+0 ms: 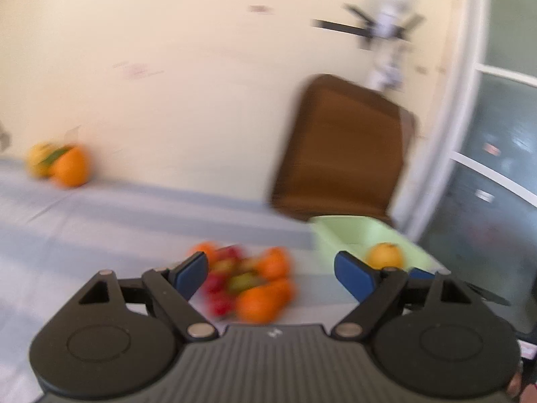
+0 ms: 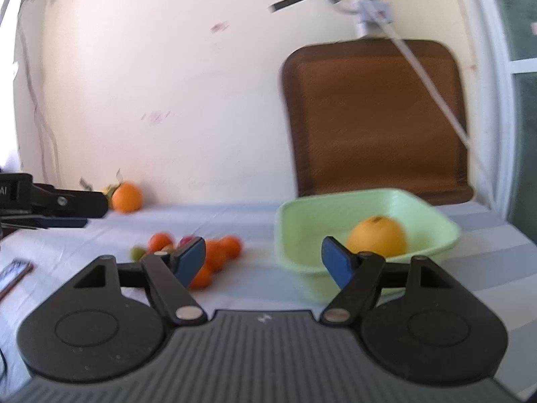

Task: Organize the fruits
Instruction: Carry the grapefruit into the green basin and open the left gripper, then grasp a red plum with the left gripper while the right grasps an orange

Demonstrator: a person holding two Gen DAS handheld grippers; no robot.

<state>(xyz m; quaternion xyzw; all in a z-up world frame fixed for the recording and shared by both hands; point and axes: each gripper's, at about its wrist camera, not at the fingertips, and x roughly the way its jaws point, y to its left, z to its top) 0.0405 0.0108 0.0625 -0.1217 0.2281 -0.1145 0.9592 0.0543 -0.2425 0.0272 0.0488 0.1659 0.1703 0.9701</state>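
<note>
Two blurred fisheye views look along handheld grippers over a table covered in a pale blue-grey striped cloth (image 2: 486, 252), set against a cream wall.

The landmark is a light green bowl (image 2: 302, 221) on the cloth. One orange (image 2: 377, 236) lies inside it; in the left wrist view the same orange (image 1: 385, 255) shows inside the bowl (image 1: 339, 231).

In the right wrist view, the right gripper (image 2: 263, 262) has its blue-padded fingers spread wide, with nothing between them. Its right-hand finger overlaps the near rim of the bowl in the picture; whether it touches cannot be told.

Left of the bowl, a little apart from it, sits a fruit pile (image 2: 201, 255) on the cloth: several oranges mixed with smaller red and green fruits, too blurred to name. In the left wrist view, the left gripper (image 1: 272, 273) is likewise wide open and empty, hanging near this pile (image 1: 248, 282).

Far left of the bowl, against the wall, lie two more fruits touching each other: an orange one (image 2: 127, 197) and a yellowish one with a green leaf (image 1: 42, 159).

Behind the bowl stands a brown chair (image 2: 376, 117). In the right wrist view the left gripper (image 2: 53, 205) appears side-on, well left of the bowl, above the cloth.
</note>
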